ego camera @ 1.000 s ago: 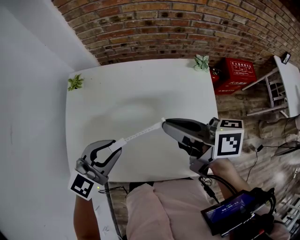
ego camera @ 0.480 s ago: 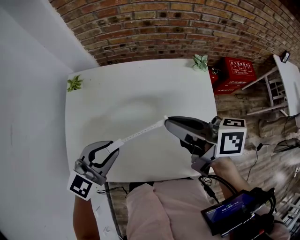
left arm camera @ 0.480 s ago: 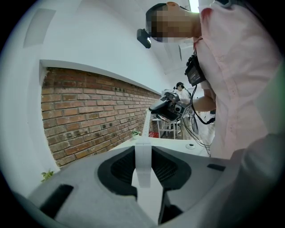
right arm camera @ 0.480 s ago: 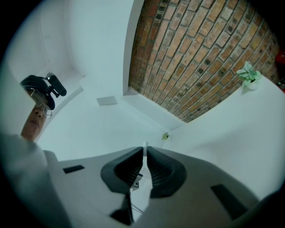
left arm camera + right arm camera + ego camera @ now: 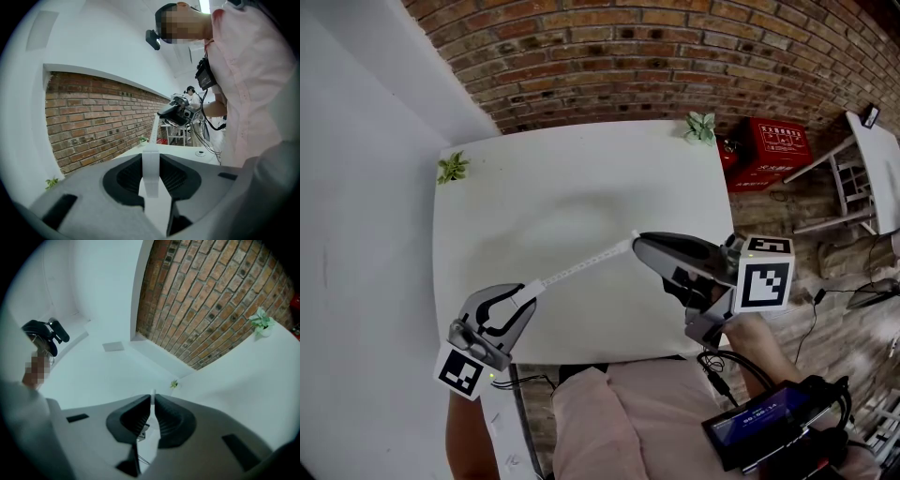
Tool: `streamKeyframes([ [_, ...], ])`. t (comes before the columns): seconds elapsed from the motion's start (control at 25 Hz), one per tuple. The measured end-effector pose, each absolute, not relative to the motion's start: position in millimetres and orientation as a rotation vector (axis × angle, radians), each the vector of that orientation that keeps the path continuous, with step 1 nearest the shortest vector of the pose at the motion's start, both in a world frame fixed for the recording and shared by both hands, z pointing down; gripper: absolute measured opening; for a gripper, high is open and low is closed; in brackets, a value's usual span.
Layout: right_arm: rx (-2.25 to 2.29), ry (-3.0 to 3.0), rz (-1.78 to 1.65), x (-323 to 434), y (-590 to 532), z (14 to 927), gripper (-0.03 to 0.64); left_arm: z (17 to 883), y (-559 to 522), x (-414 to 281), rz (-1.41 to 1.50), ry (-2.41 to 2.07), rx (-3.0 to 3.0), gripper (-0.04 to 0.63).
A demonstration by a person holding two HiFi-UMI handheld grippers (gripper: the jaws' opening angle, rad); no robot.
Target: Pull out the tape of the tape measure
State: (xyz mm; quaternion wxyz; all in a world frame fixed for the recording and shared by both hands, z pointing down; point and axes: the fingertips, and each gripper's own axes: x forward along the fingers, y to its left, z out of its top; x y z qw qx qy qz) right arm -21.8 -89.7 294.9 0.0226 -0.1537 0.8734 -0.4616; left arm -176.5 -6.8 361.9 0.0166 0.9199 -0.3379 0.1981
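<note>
The fingers of our left gripper (image 5: 523, 294) are clamped on the white tape measure (image 5: 151, 176). Those of our right gripper (image 5: 637, 242), almost together, pinch the end of its tape (image 5: 581, 265), which stretches straight between both grippers over the white table (image 5: 581, 169)

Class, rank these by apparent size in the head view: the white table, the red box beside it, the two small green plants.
1. white rectangular table
2. red box
3. left small green plant and right small green plant: they look alike, so unranked.
</note>
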Motion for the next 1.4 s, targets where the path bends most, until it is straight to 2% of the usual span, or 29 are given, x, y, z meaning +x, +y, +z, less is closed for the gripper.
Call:
streamKeyframes([
  [1.4,-0.541,2.704,-1.358,1.6,-104.6,279.2,0.034,368.3,3.8,-198.8,0.614,-1.120,2.799,0.103],
])
